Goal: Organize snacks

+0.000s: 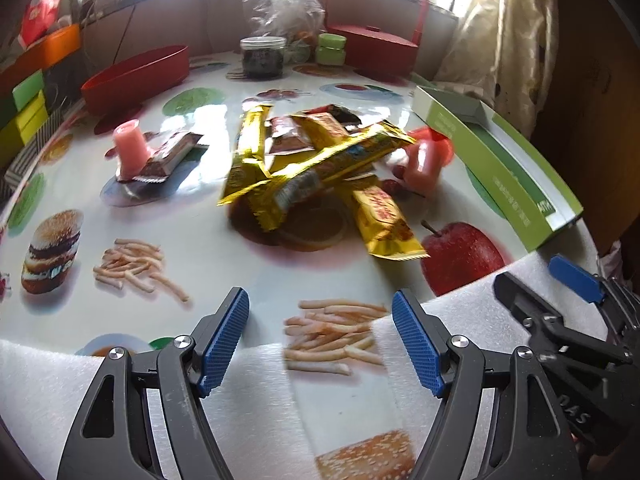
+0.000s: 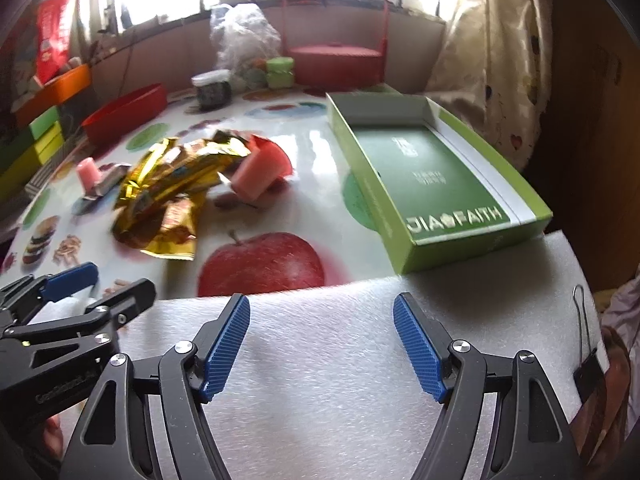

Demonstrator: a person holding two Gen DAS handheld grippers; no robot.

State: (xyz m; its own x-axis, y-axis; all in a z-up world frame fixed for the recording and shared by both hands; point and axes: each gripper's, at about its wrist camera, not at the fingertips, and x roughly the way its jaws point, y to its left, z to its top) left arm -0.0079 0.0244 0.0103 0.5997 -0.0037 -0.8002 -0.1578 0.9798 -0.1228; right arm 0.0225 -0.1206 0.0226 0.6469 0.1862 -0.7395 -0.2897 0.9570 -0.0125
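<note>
A pile of gold-wrapped snack bars (image 1: 320, 168) lies mid-table; it also shows in the right wrist view (image 2: 176, 184). A pink jelly cup (image 1: 424, 164) lies tipped at the pile's right (image 2: 260, 168). Another pink cup (image 1: 130, 152) stands upright at the left beside a brown-wrapped bar (image 1: 172, 154). An open, empty green box (image 2: 424, 176) sits at the right (image 1: 500, 164). My left gripper (image 1: 320, 340) is open and empty near the table's front edge. My right gripper (image 2: 322, 344) is open and empty over white foam (image 2: 340, 360).
A red oval tray (image 1: 136, 80) stands back left, a dark-filled jar (image 1: 263, 58) and a plastic bag (image 1: 280, 0) at the back, a red basket (image 1: 376, 52) back right. Coloured boxes (image 1: 28, 108) stack at the left. A curtain (image 2: 500, 60) hangs right.
</note>
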